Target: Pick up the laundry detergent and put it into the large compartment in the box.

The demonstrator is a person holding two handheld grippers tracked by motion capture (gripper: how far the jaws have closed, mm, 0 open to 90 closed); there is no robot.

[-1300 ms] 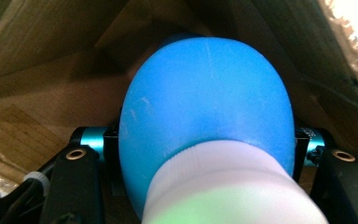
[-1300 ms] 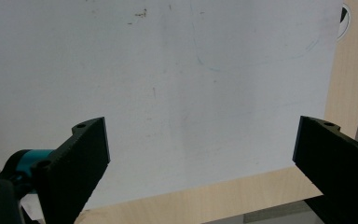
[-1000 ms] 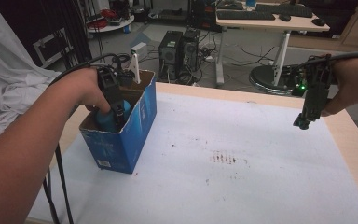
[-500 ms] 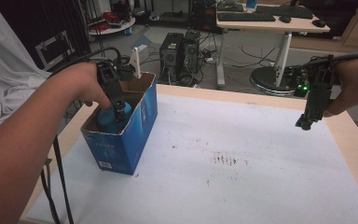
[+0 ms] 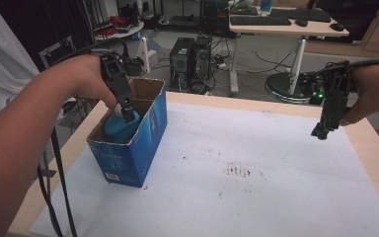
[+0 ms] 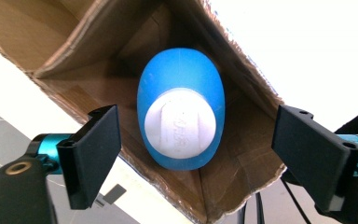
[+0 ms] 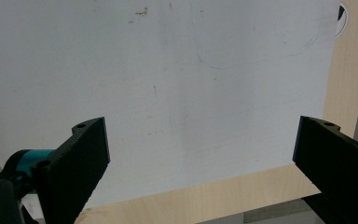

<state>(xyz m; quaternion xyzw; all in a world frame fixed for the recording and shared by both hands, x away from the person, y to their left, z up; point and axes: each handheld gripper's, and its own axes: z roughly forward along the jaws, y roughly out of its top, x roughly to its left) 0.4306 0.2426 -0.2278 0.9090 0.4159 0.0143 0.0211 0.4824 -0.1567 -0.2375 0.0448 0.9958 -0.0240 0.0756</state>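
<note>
A: What step was in hand?

B: The release. At the left of the high view the left claw point(image 5: 128, 117) stood over the open box point(image 5: 148, 128), and the blue bottle point(image 5: 121, 127) sat inside it. In the left claw view the bottle point(image 6: 182, 116) lay on the box's floor, white cap point(image 6: 180, 123) toward the camera, between the jaws but touched by neither. That claw was open and had just been opening, so I judged the drop-off finished.

A: And the right claw?

B: The right claw point(image 5: 322, 132) hung at the right edge of the high view, above the white sheet point(image 5: 256, 163) on the bench point(image 5: 375, 148). In its own view its jaws stood wide apart with nothing between them, only sheet point(image 7: 191, 93) and bench edge point(image 7: 340, 79) beyond.

A: What did the next move call for?

B: Likely lifting the left claw straight out, clear of the cardboard walls, without nudging the bottle or tipping the box.

A: What differed from a second before?

B: Then the left claw sat lower, down in the box with the hand over the bottle. Now it was higher and wider open, with more of the bottle showing. The box, the right claw and the stains on the sheet looked unmoved.
</note>
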